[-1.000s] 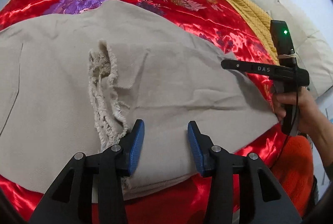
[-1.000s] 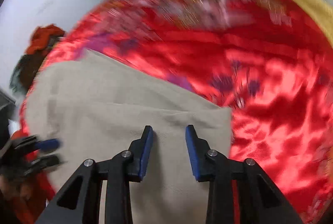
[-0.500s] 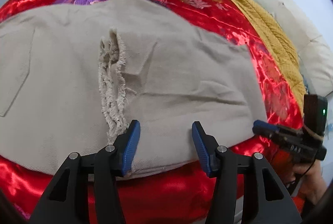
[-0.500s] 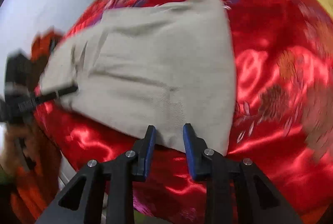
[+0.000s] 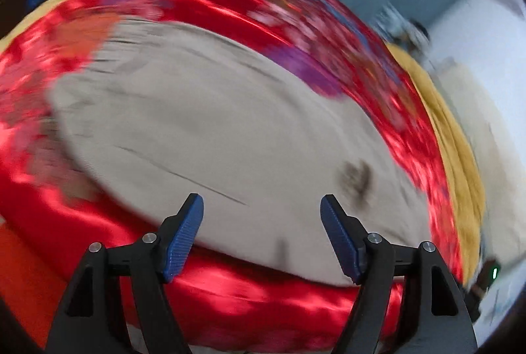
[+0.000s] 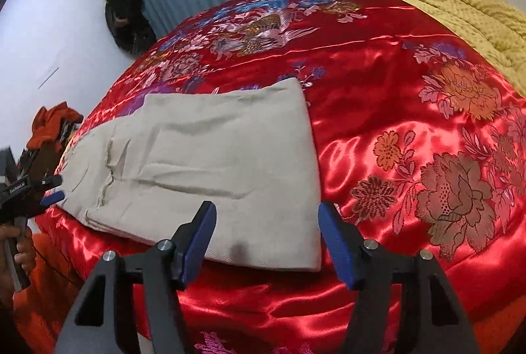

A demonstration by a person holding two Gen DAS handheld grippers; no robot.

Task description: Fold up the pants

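The beige pants (image 6: 210,163) lie folded near the bed's front edge, at centre left of the right view. Both the left gripper (image 5: 261,235) and right gripper (image 6: 266,242) hang spread and empty. On the slick red satin quilt (image 6: 378,130) a careless tug could slide the pants off the edge; open quilt lies to the right.

The only lettering is a small pale label on the black body of the left gripper (image 6: 52,189), seen from the right wrist at the far left edge. It is too small and blurred to read. Nothing on the pants (image 6: 203,163) or the bedspread (image 6: 394,130) carries any text.
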